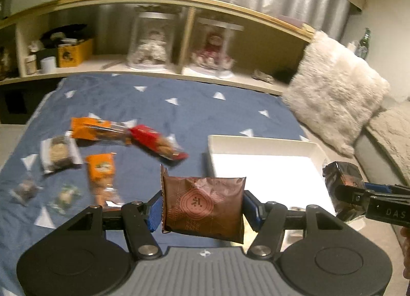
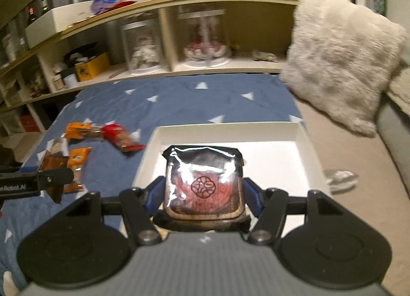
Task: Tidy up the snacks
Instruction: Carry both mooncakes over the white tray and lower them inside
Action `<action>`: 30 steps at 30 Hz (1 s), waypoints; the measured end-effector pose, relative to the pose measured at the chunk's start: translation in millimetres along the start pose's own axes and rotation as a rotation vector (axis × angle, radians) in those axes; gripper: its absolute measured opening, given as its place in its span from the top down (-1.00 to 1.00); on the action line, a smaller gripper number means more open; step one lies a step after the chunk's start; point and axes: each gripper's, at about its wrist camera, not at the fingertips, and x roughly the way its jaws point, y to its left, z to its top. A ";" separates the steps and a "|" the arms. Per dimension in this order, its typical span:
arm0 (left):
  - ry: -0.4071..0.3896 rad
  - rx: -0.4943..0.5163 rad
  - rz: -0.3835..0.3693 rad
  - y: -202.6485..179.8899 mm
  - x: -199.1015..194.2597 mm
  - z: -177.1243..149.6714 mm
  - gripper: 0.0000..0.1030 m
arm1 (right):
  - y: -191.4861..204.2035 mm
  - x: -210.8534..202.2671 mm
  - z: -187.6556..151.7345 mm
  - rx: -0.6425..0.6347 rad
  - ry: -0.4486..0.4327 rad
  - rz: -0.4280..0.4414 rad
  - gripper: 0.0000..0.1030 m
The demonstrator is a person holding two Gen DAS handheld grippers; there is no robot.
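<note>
The left gripper jaws grip a flat brown snack packet, upright, long axis running across, just left of a white box on the bed. The right gripper jaws clamp a glossy dark wrapped cake over the box, which looks empty

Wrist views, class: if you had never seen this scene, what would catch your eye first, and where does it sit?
Each gripper clamps a snack: the left gripper holds a brown foil packet, the right gripper a glossy dark wrapped cake in front of the white box. Orange and red snack packs lie scattered on the blue triangle-print bedspread, left of the box.
</note>
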 end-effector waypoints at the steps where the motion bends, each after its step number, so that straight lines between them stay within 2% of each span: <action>1: 0.004 0.002 -0.011 -7.3 3.1 -0.5 -0.23 | -6.7 -1.2 -1.2 0.006 0.001 -0.009 -0.35; 8: 0.040 0.025 -0.090 -59.1 27.1 -3.8 -0.23 | -54.2 -7.3 -13.6 0.054 0.014 -0.063 -0.35; 21: 0.116 0.048 -0.178 -132.9 83.7 -5.6 -0.23 | -124.5 6.1 -38.7 0.142 0.056 -0.114 -0.35; 26: 0.127 0.040 -0.177 -137.9 108.1 3.1 -0.23 | -134.9 17.5 -38.7 0.152 0.064 -0.105 -0.35; 30: 0.136 0.007 -0.147 -121.9 130.9 12.5 -0.23 | -137.5 33.9 -34.0 0.142 0.079 -0.082 -0.35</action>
